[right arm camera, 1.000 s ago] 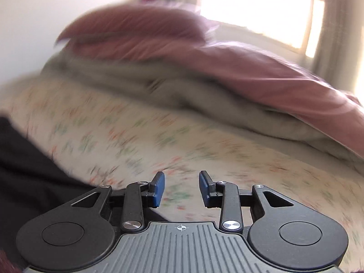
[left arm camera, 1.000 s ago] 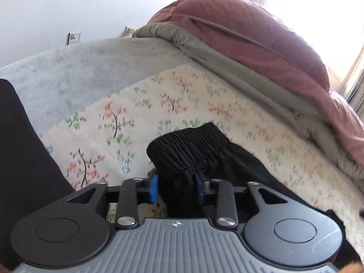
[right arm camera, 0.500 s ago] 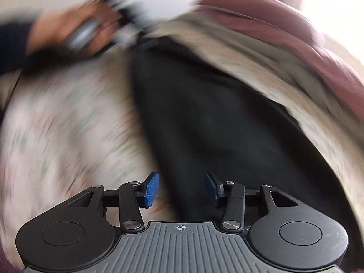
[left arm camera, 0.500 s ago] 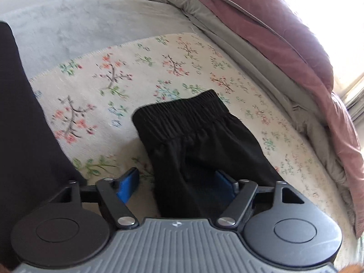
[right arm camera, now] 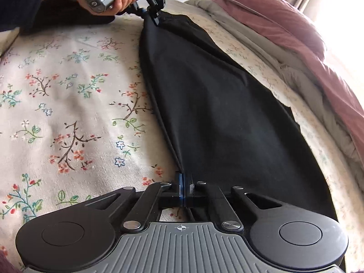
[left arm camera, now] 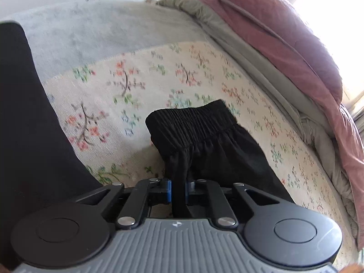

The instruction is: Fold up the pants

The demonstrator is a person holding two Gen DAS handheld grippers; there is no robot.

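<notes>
The black pants [right arm camera: 216,104] lie stretched lengthwise on the floral bedsheet [right arm camera: 68,91]. My left gripper [left arm camera: 178,192] is shut on the pants' edge just below the gathered elastic waistband [left arm camera: 193,122], which sticks up ahead of it. In the right wrist view the left gripper [right arm camera: 154,19] shows at the far end, held by a hand. My right gripper [right arm camera: 183,190] is shut on the pants' near left edge at the leg end. The cloth is taut between both grippers.
A mauve and grey duvet [right arm camera: 295,34] is piled along the right side of the bed. A grey blanket [left arm camera: 102,29] lies beyond the floral sheet [left arm camera: 136,86]. A dark clothed body [left arm camera: 27,136] fills the left of the left wrist view.
My left gripper opened, then shut again on the pants lower below the waistband. My right gripper swung over to the pants and shut on the leg-end edge.
</notes>
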